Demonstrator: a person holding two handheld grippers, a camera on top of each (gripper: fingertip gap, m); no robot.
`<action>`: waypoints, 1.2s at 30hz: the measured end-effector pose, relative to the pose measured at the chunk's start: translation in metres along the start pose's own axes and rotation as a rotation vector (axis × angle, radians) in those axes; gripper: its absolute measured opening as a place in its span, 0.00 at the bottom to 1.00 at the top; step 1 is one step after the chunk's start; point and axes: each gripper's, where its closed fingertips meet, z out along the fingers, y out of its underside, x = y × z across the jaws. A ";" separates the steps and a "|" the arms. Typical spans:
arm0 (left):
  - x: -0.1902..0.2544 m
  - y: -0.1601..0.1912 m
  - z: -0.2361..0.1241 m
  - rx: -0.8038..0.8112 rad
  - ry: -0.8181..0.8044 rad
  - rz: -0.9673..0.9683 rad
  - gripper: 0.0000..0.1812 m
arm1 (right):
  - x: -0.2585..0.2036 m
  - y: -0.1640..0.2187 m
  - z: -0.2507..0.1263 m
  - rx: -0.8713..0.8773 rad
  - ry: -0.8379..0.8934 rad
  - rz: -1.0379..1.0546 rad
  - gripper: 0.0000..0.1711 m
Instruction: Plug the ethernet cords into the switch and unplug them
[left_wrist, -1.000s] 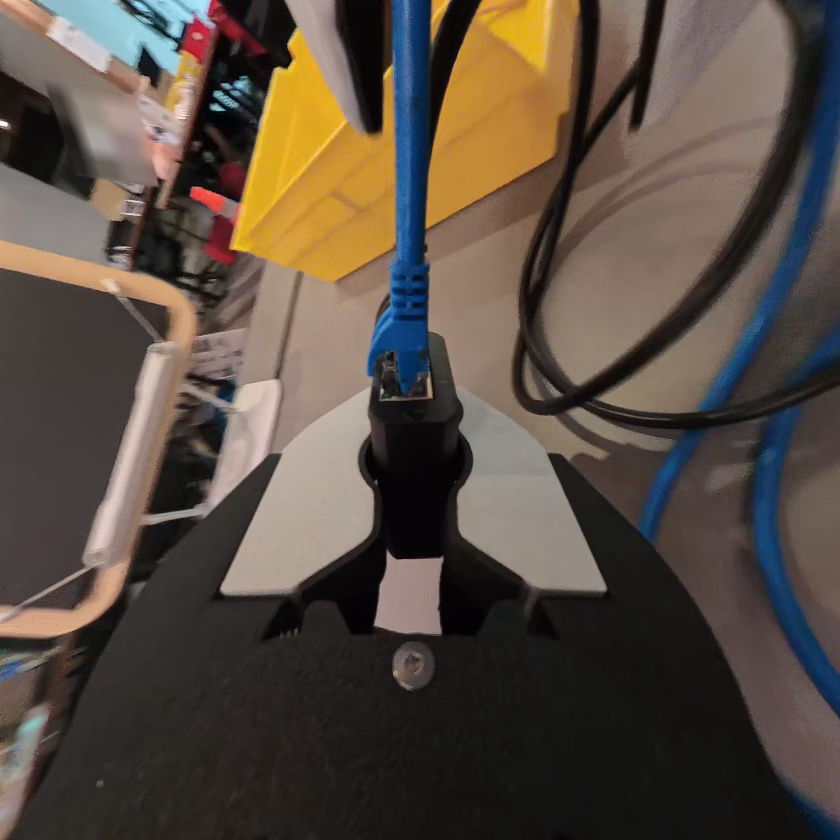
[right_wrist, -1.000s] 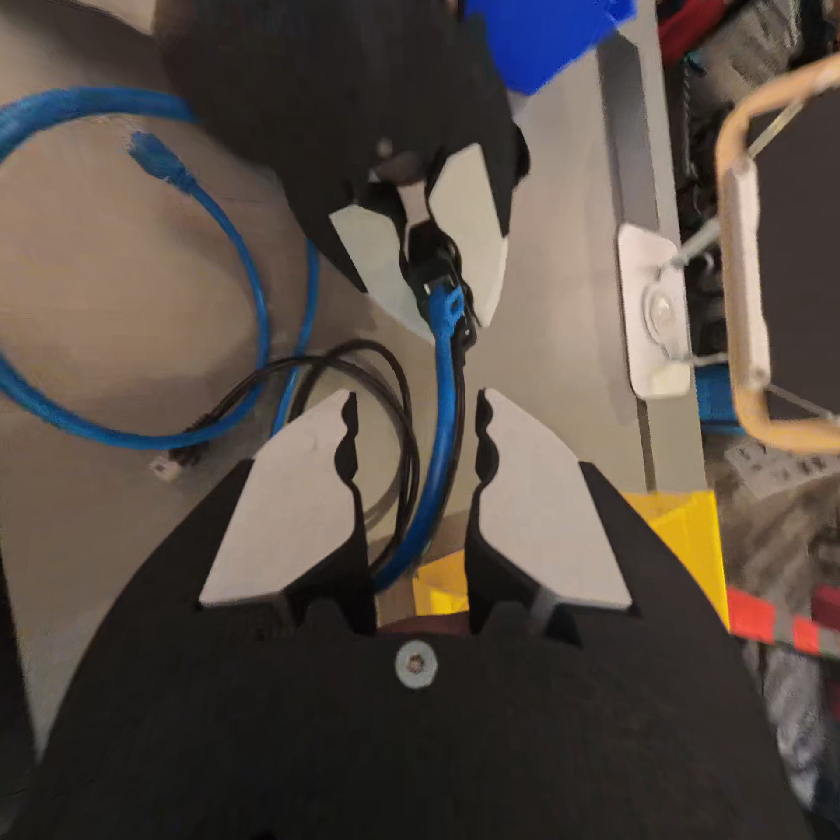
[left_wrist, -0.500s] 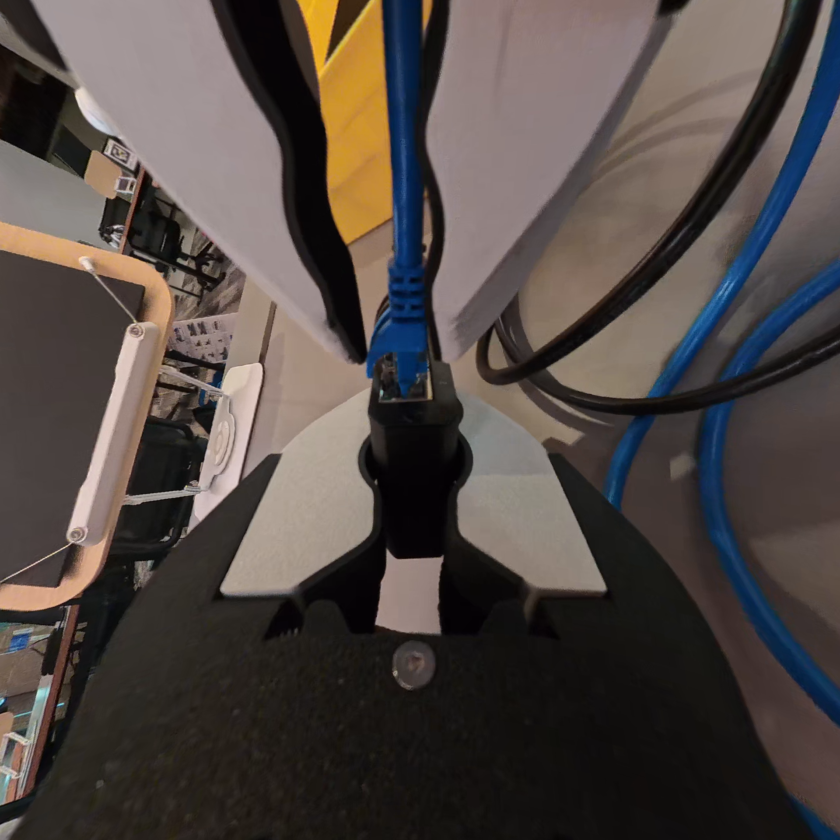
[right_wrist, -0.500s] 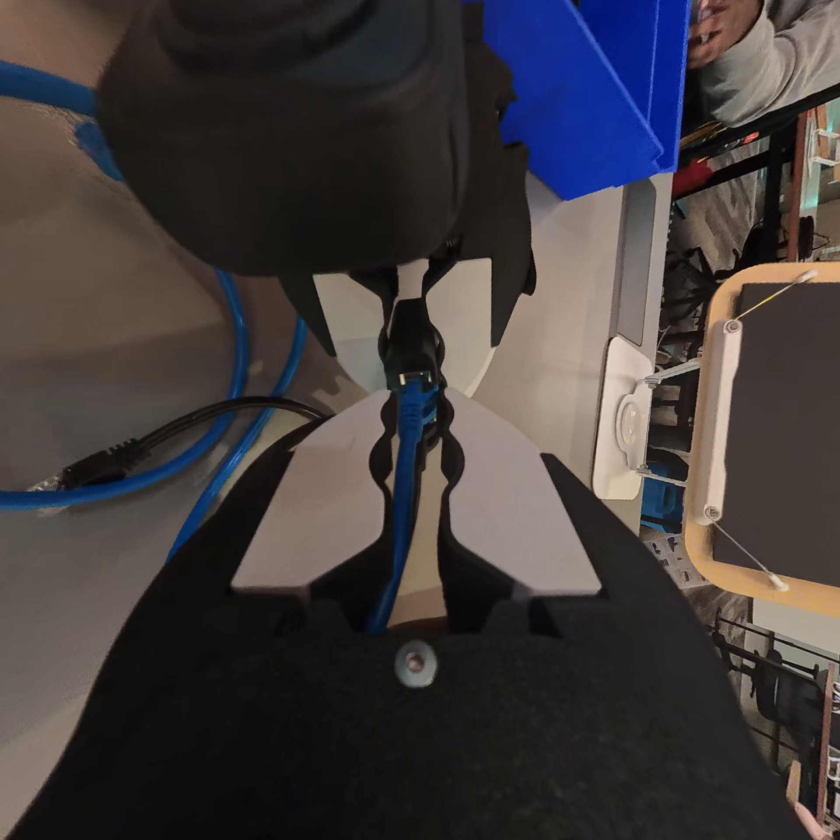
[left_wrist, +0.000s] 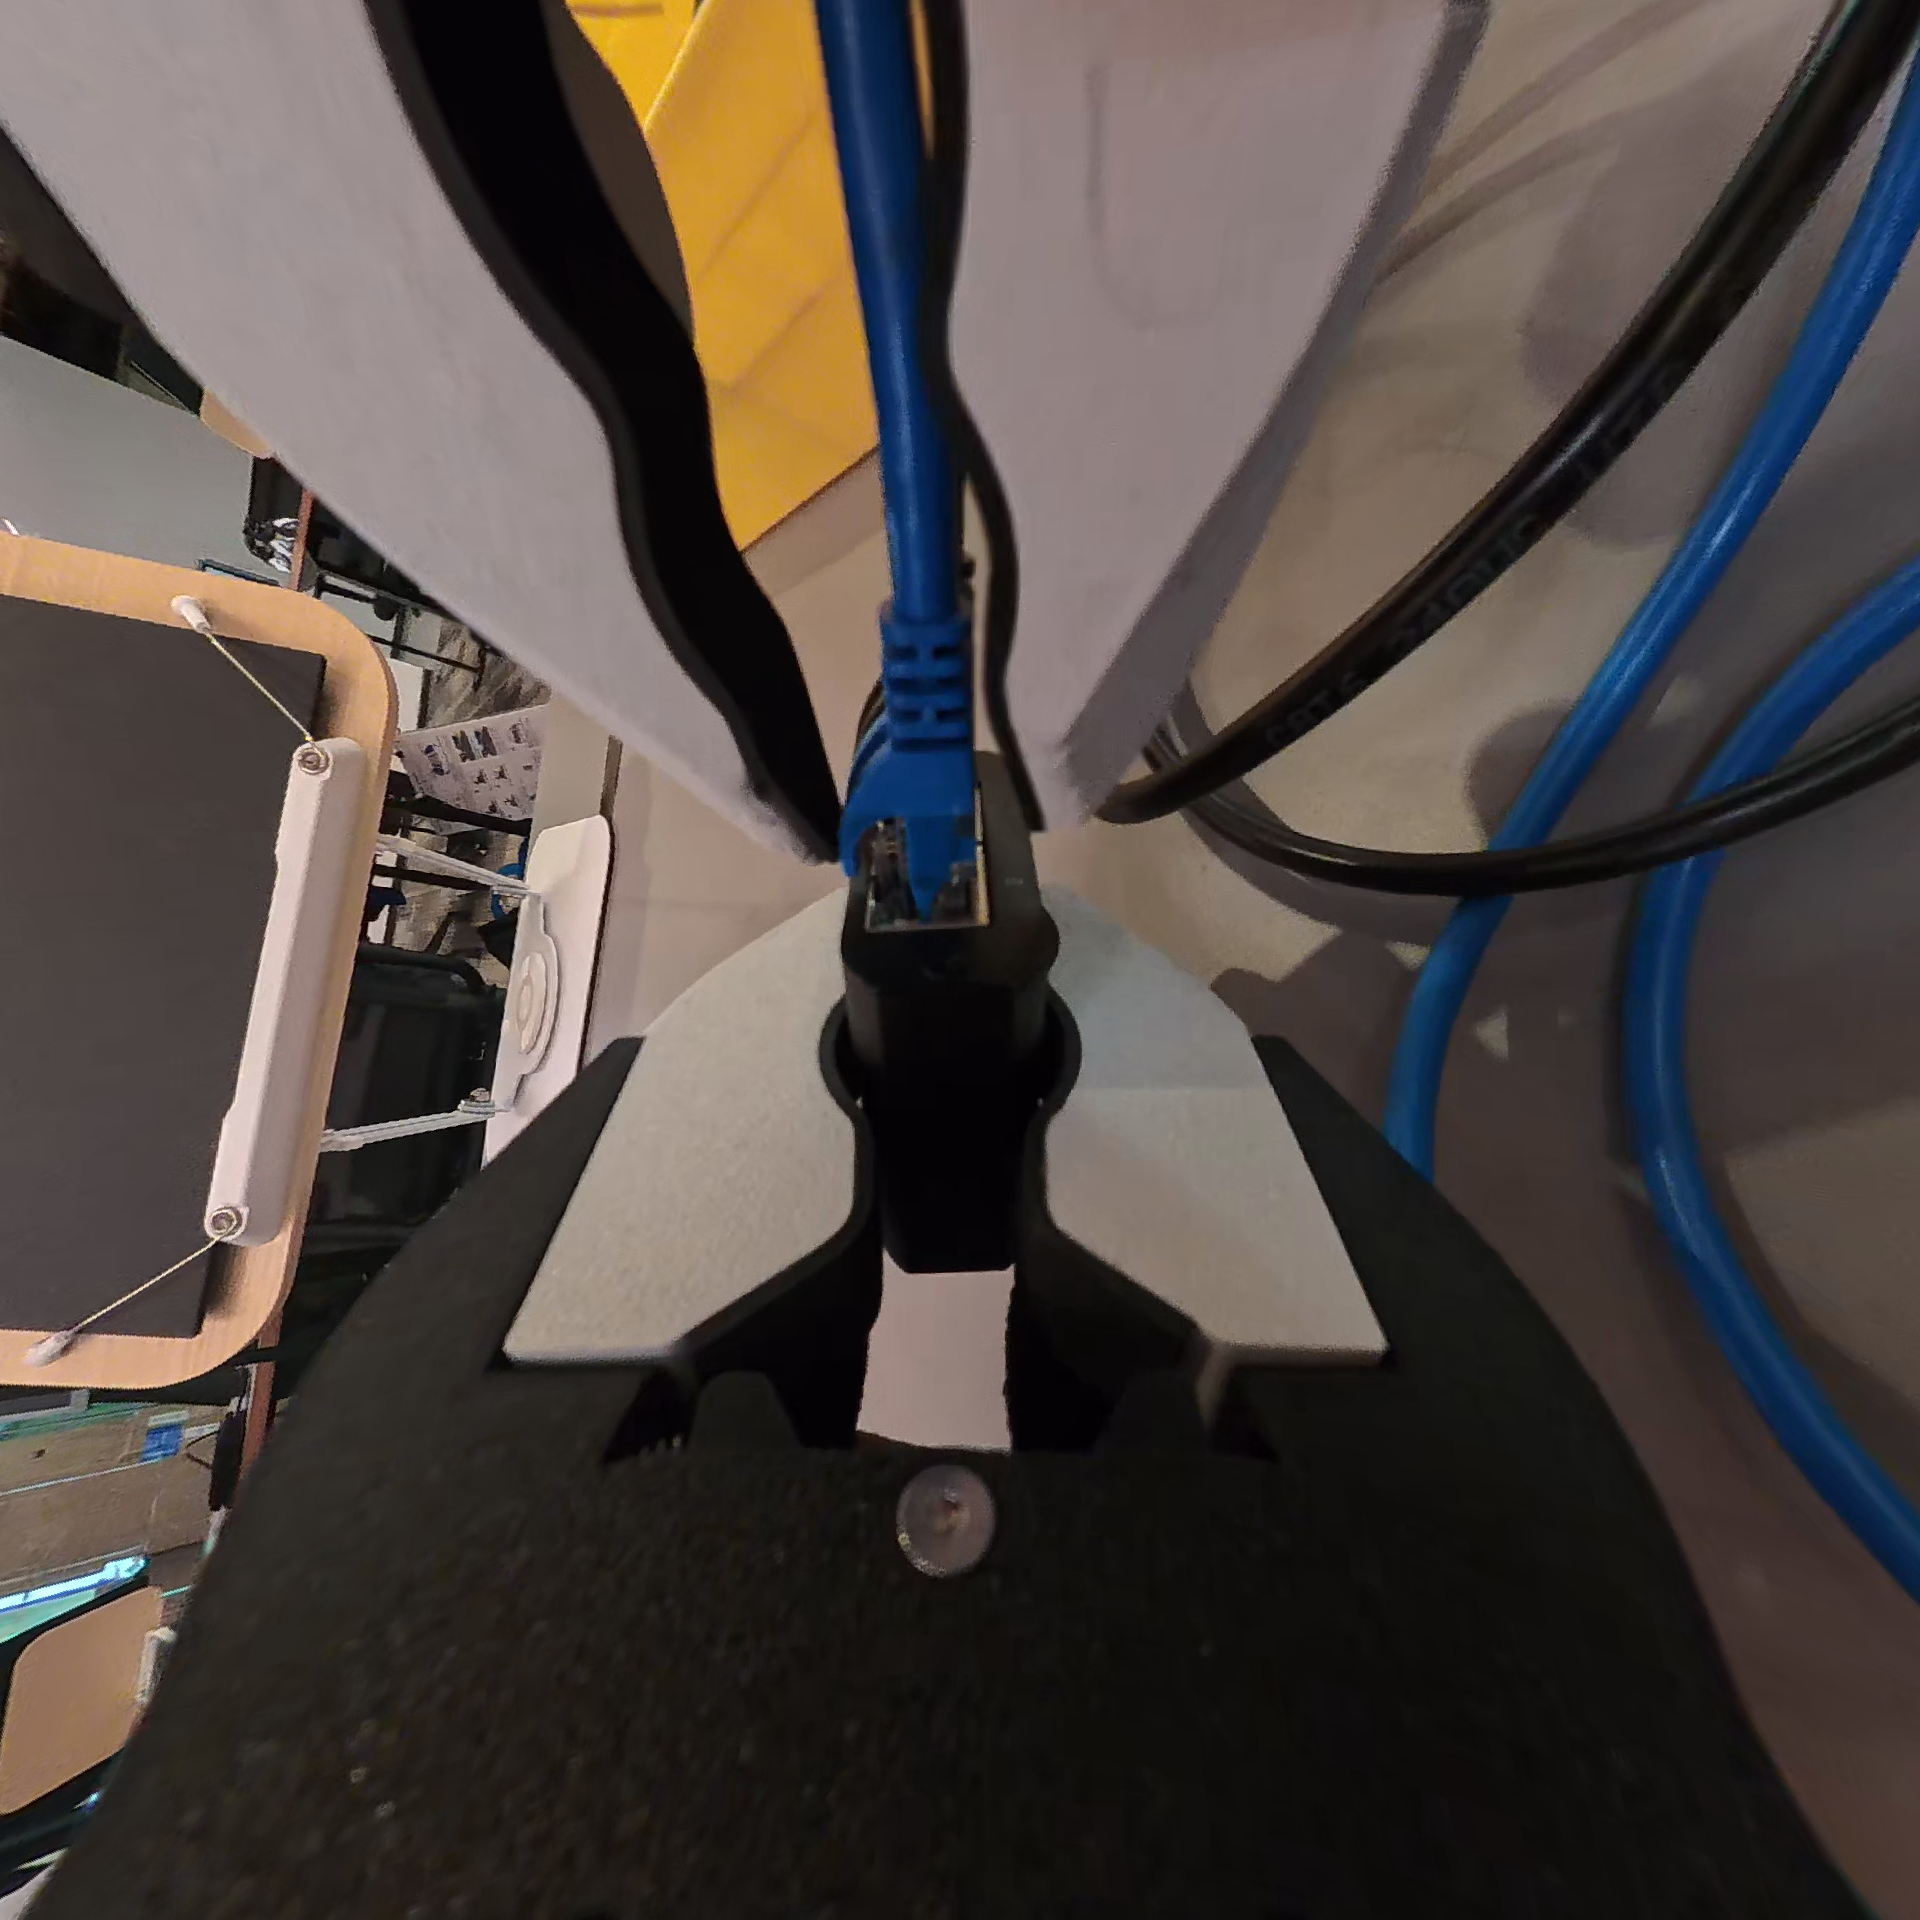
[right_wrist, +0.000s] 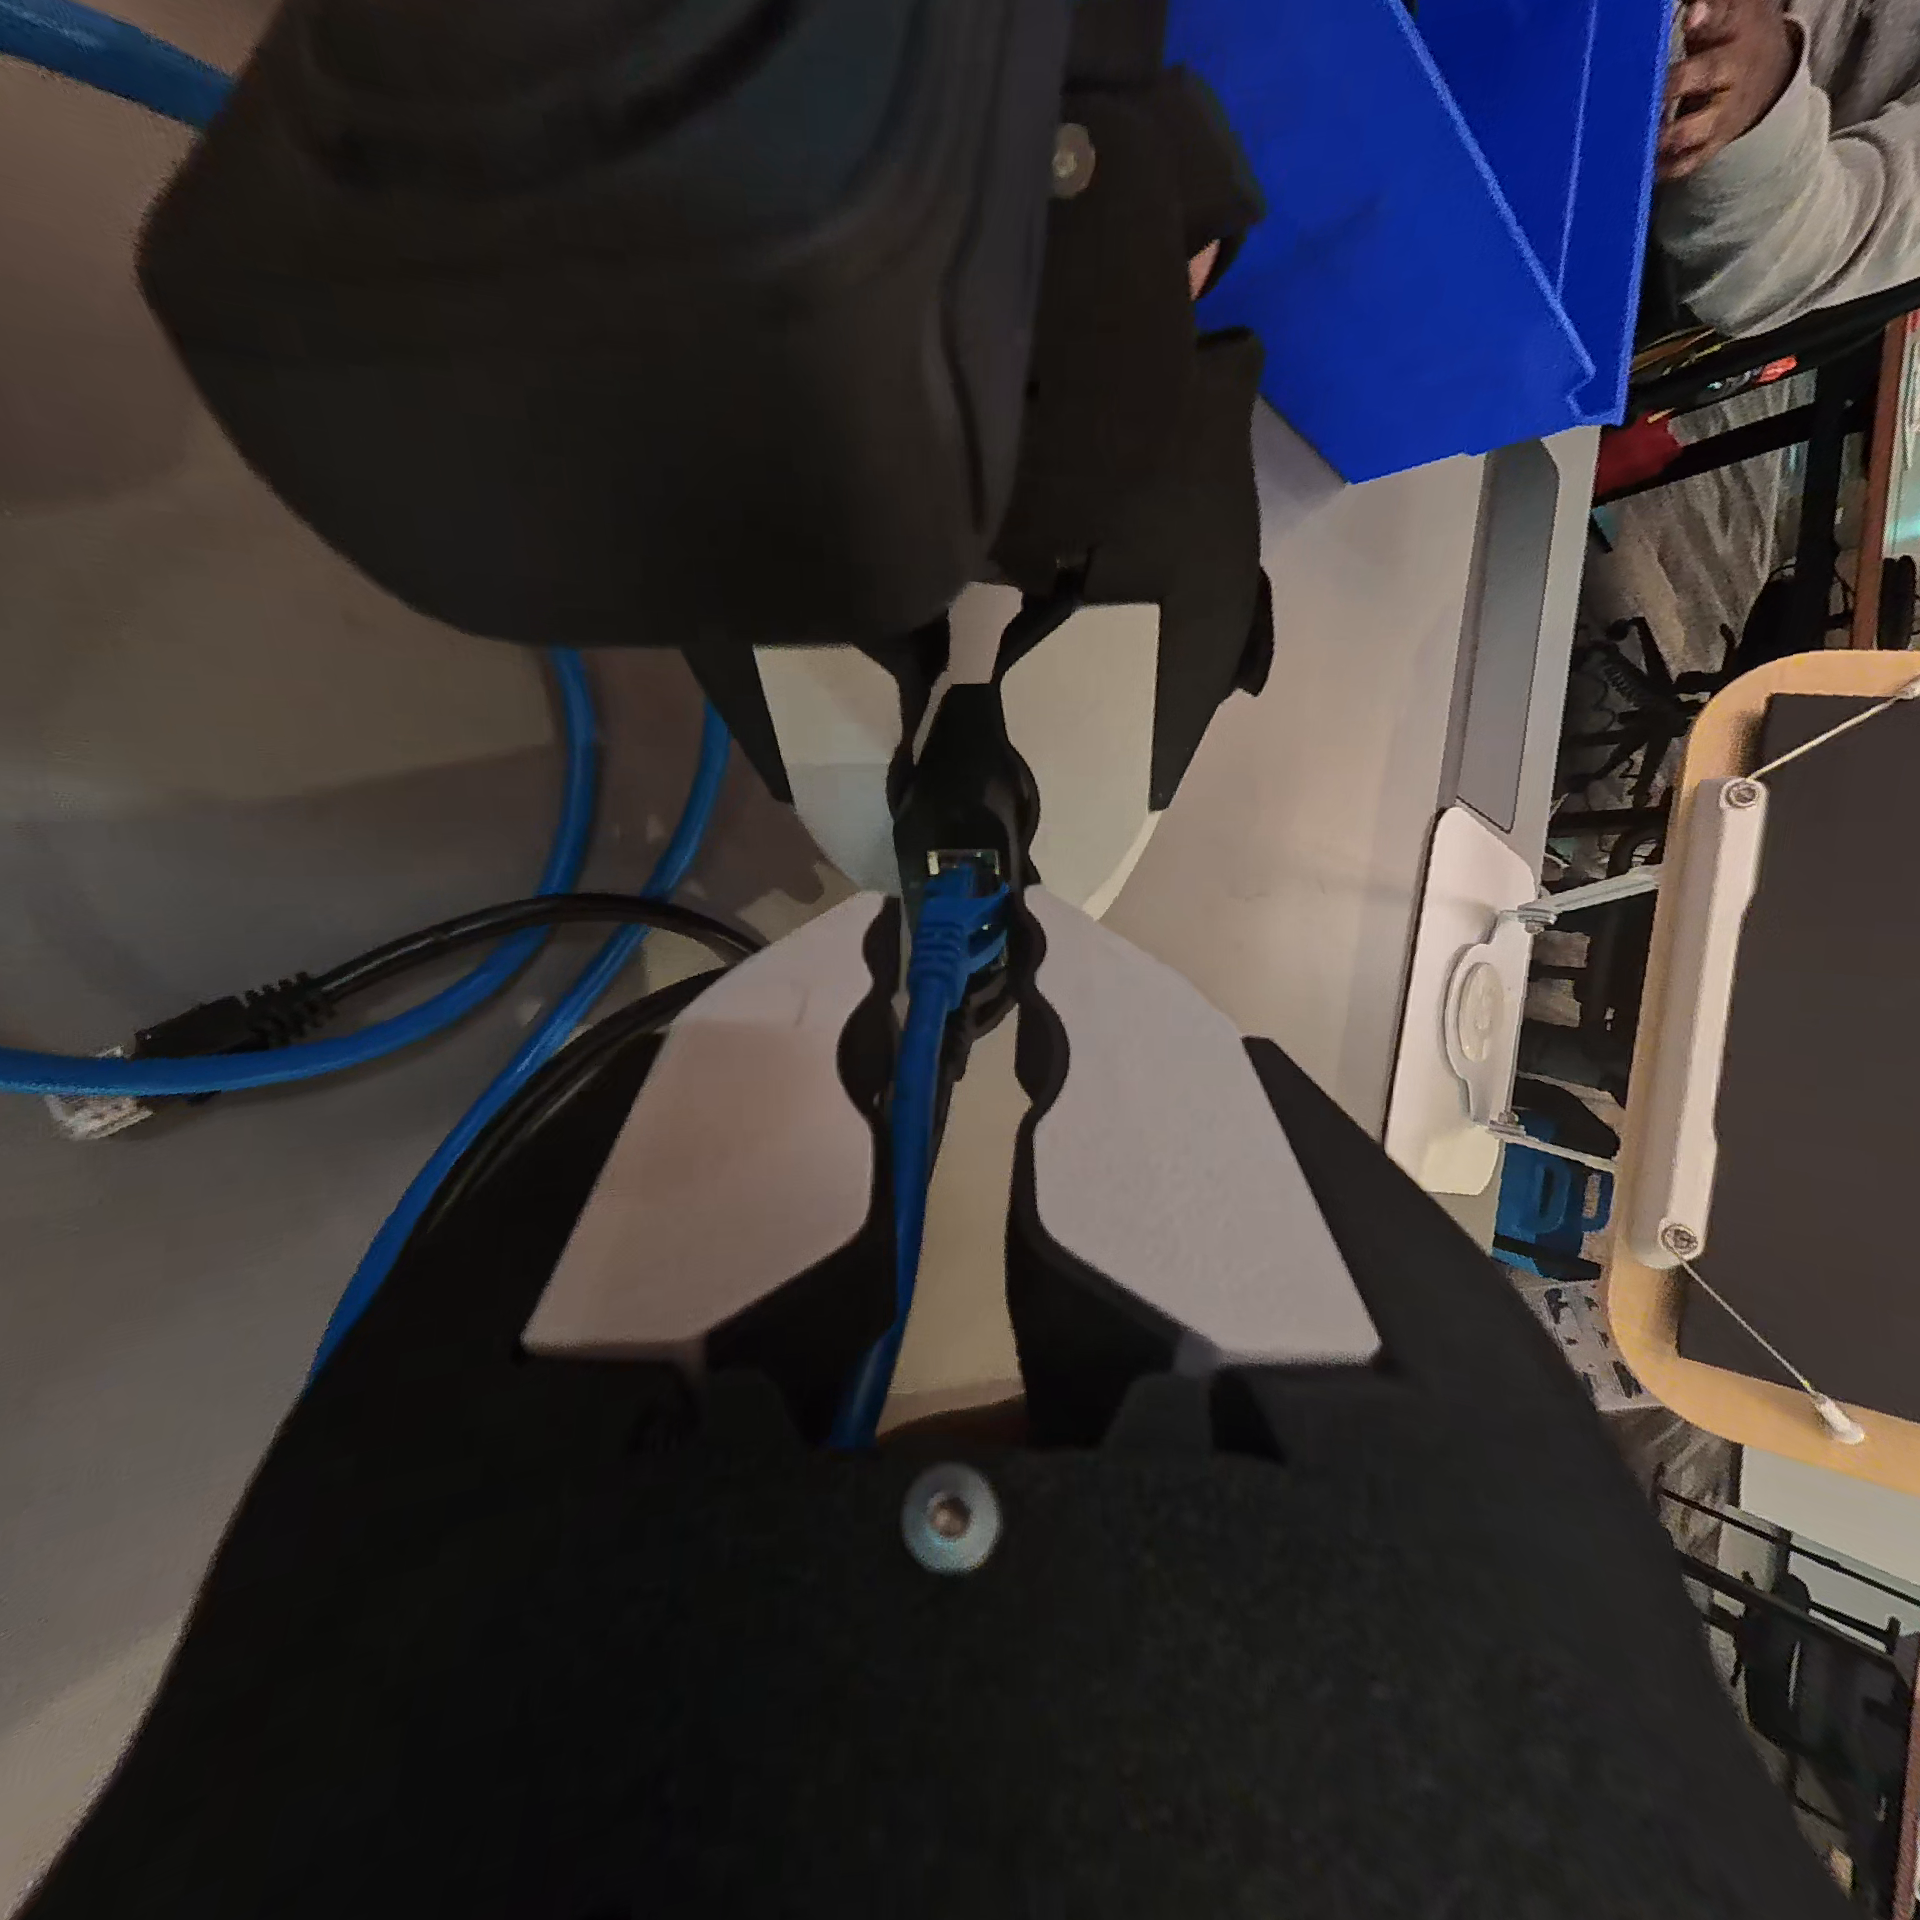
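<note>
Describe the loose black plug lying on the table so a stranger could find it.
Start at the table, left of the right gripper. A black cable ends in a ribbed black plug resting on a blue cable loop. Its neighbour is a clear plug.

The beige worktop (right_wrist: 260, 810) carries loose blue cords (right_wrist: 582, 790) and a black cord (right_wrist: 436, 940). A blue bin (right_wrist: 1382, 229) and a yellow bin (left_wrist: 769, 260) rest on it too.

right gripper (right_wrist: 951, 935) closed in around blue cord (right_wrist: 914, 1132)
</note>
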 end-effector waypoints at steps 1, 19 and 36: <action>0.000 0.000 0.000 -0.001 -0.001 0.004 0.14 | -0.001 0.000 0.000 -0.001 -0.008 0.000 0.12; -0.013 -0.001 -0.003 0.012 -0.078 -0.067 0.15 | -0.002 -0.002 0.000 0.018 -0.012 0.069 0.11; -0.028 -0.003 -0.009 -0.008 -0.258 0.007 0.14 | 0.012 -0.006 -0.015 0.076 0.114 0.282 0.10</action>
